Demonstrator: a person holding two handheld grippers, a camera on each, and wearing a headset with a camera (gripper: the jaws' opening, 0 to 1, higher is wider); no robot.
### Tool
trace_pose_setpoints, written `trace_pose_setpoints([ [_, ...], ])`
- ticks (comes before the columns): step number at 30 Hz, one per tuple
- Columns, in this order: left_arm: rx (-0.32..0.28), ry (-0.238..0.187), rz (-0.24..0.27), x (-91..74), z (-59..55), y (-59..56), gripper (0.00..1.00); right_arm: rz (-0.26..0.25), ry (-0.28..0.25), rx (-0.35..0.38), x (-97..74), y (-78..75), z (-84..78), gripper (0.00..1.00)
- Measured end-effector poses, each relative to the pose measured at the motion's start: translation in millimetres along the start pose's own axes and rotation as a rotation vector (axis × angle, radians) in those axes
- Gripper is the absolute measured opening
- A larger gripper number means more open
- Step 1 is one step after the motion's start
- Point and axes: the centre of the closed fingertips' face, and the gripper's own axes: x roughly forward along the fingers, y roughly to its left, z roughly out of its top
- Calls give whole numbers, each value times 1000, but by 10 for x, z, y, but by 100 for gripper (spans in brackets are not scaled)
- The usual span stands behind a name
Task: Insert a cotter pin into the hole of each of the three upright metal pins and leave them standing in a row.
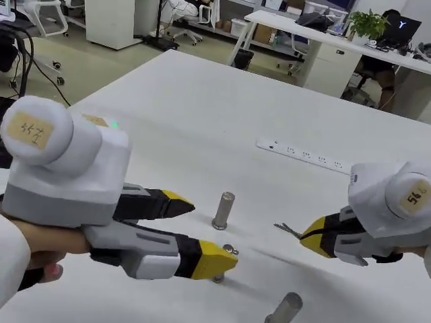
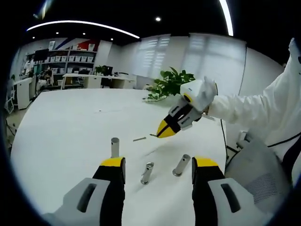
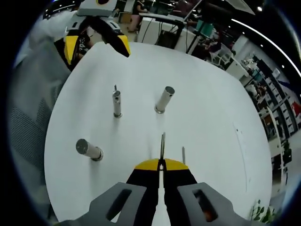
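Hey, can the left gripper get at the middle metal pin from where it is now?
Probably yes. The left gripper is open, the middle metal pin stands just ahead between its jaws, and the right gripper hangs off beyond it.

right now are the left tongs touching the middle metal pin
Apart. The left gripper view shows the open left tongs with bare table between each jaw and the middle metal pin.
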Motion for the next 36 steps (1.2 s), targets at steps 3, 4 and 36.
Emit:
trace_pose_setpoints([
  [3,-6,-3,-13,40,44,-28,53,-23,-42,3,-90,33,113,0],
  [4,-12,-1,-18,57,57,-39,52,-33,-54,1,-127,48,154,0],
  [36,-81,2,-149,408,377,-285,23,-197,-239,-192,-596,342,919,0],
])
